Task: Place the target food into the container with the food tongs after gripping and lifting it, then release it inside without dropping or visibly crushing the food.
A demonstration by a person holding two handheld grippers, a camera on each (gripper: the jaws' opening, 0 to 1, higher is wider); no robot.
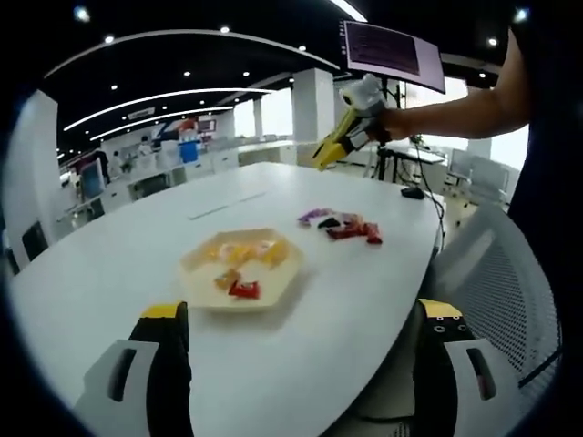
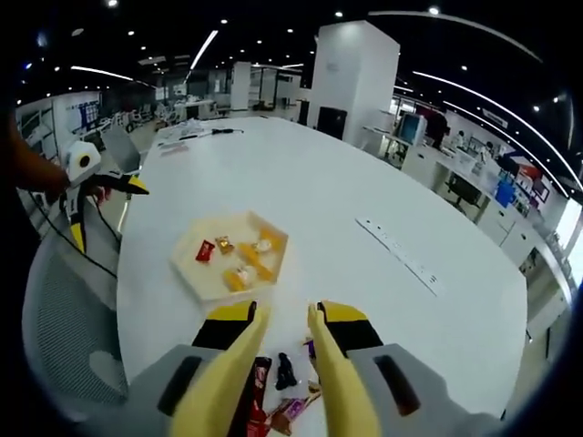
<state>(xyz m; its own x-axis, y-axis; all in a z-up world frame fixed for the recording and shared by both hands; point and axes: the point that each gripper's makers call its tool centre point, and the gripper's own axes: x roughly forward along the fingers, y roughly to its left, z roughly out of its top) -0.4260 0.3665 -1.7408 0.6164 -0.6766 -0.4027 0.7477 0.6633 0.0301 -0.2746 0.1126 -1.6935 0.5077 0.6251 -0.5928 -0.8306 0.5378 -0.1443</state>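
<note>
Mid-task, between picks, as far as the frames show. The tray (image 1: 239, 264) on the white table (image 1: 109, 273) already holds several wrapped sweets, red, orange and yellow; it also shows in the right gripper view (image 2: 230, 255). A pile of loose sweets (image 1: 342, 226) sits on the table to the right of and beyond the tray, well apart from it. The right gripper (image 2: 284, 373) carries the yellow tongs (image 2: 278, 364), hovering above that pile (image 2: 278, 401); tong arms are narrowly parted, nothing between the tips. The left gripper (image 1: 301, 328) is held wide above the near table edge, empty. Left to do: grip another sweet, lift, carry it to the tray, release gently.
</note>
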